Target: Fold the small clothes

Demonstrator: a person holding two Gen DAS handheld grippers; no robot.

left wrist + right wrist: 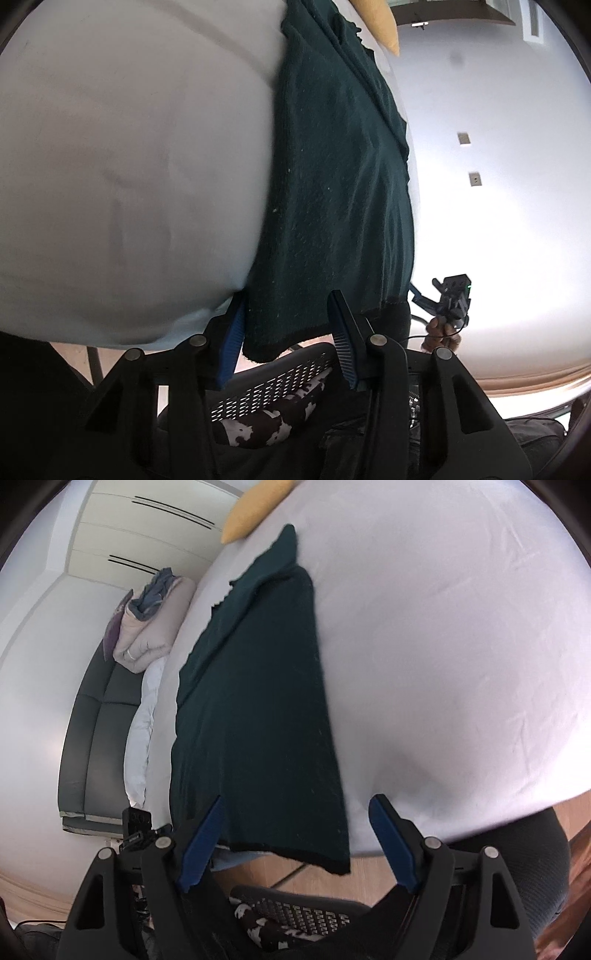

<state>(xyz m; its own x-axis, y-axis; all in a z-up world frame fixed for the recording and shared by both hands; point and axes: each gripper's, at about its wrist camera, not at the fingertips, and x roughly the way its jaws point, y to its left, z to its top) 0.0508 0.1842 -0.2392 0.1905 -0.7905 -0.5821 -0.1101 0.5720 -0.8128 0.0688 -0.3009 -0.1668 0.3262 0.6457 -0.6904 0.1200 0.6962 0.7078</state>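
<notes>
Left wrist view shows one dark green garment (pixel 332 192) lying flat and lengthwise on the white bed sheet (pixel 129 147), its black-trimmed near hem hanging just over the near edge of the bed. The left gripper (pixel 286 332) has its jaws spread wide, and that hem corner sits between the blue fingers (pixel 232 343) without being pinched. In the right wrist view the right gripper (pixel 295 834) is likewise open, its fingers straddling the same hem with nothing clamped. The cloth looks like a soft, light knit, limp rather than stiff, so it should drape and sag when lifted; the trimmed hem corners look like the firmest places to take hold, one per gripper. Counted: one green garment, two grippers, one yellow cushion (pixel 255 509) at the far end of the bed, and one bundle of folded bedding (pixel 151 624) far left on a dark sofa (pixel 96 731).
</notes>
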